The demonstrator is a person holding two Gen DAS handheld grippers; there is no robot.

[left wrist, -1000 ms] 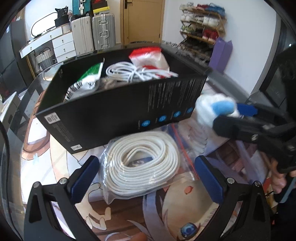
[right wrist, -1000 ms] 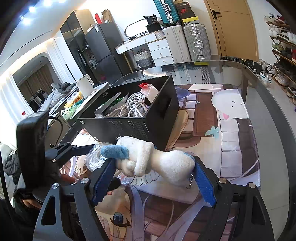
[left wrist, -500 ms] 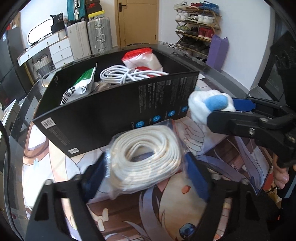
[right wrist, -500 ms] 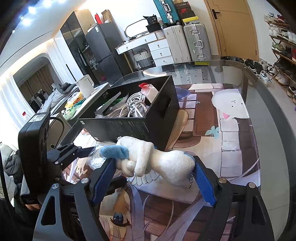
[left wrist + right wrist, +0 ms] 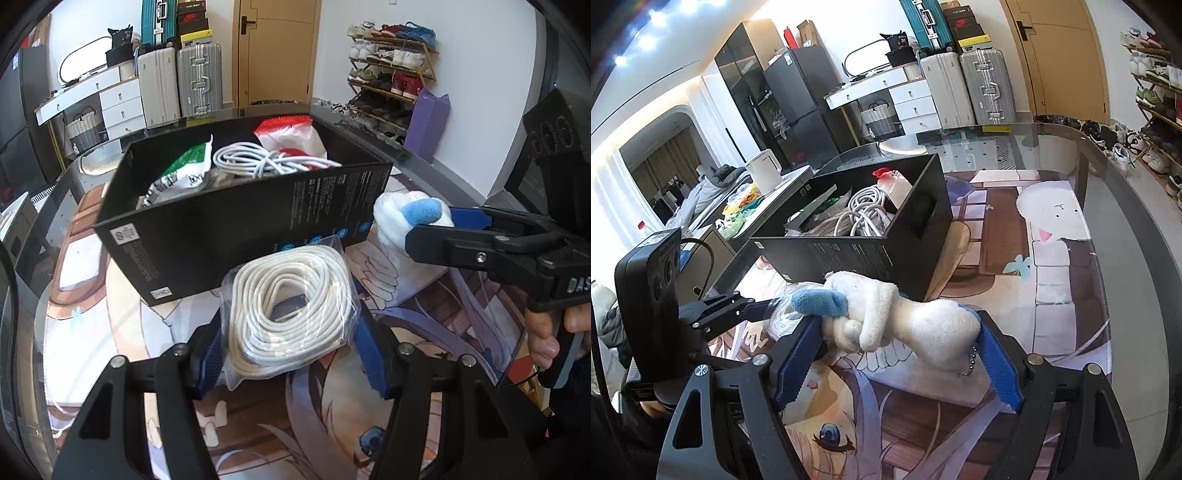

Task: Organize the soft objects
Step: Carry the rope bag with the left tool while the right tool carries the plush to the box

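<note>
Tabletop: bagged rope coil between closing left tongs

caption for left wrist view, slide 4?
Left tongs closing on bagged white cord before black box.

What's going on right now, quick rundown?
Left hand-held gripper closing on bagged white cord. Right hand-held gripper holds plush toy. Black box ahead, already cluttered.
</note>
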